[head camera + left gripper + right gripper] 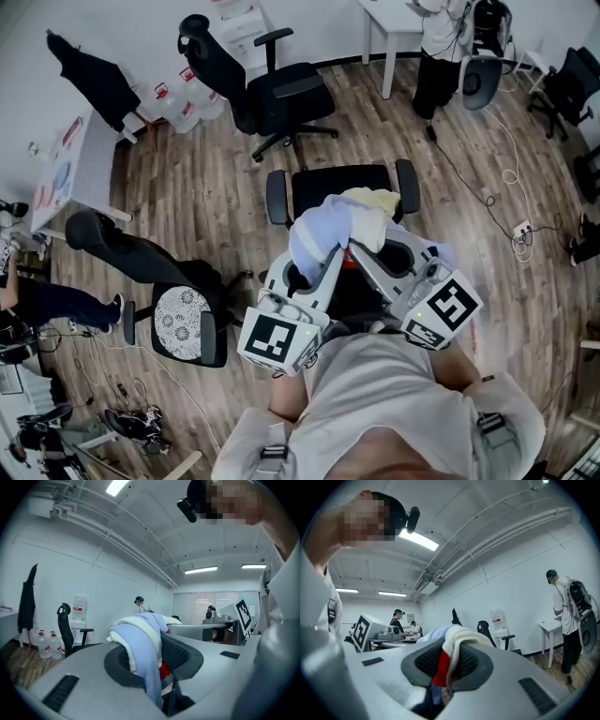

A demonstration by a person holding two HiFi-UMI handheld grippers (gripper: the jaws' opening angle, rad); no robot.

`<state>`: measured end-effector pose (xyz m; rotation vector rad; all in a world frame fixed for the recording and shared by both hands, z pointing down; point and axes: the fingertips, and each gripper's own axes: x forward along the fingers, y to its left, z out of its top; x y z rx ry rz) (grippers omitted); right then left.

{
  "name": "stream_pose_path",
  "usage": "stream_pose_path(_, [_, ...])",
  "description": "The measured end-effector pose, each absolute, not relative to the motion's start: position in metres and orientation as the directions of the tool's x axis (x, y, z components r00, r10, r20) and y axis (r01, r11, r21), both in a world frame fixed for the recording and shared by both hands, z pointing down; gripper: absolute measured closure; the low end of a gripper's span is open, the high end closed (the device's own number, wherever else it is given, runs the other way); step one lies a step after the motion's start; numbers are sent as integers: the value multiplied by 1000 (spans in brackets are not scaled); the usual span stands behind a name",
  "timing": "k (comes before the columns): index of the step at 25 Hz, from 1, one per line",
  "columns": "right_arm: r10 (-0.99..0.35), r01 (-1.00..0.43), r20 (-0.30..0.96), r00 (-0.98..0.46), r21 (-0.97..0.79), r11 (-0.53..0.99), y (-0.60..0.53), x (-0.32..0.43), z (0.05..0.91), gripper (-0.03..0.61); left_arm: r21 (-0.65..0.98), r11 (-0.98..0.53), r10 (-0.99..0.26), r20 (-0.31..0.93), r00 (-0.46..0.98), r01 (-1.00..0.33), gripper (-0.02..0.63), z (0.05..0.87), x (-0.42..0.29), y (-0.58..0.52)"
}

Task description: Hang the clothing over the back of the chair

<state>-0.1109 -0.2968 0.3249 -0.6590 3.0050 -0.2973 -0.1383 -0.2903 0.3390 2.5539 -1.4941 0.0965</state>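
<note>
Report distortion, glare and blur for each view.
Head view: wide-angle bend curves the boards of the wooden floor, the light is even and the clothing is clearly lit. Left gripper view: black rounded corners, light strip blown out, near foreground soft. Right gripper view: same dark corners, ceiling lamp glares, mosaic patch at upper left.

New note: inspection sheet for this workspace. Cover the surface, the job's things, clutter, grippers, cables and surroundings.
Surface: wood-plank floor; no worktop in use.
Job's things: clothing, a light blue, cream and red bundle, held above the near edge of the black chair; seemingly not yet hung.
Clutter: water bottles by the wall.
Grippers: left gripper and right gripper both shut on the clothing.
Cables: loose cables and a power strip on the floor at right.
Surroundings: office chair, cushioned chair, person at a white desk.
</note>
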Motion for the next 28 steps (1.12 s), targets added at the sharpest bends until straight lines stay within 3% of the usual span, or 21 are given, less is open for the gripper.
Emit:
stream_pose_path(10, [-335,-319,-22,-942,-244,916,-259,-100,328,526,97,-390,-898,179,402,-915,506,341,-127,-251])
stream_pose_path(28, [-321,-284,-66,-945,-324,902,-190,-29,340,526,110,-398,-883,226,412,-911,506,349,-58,-180])
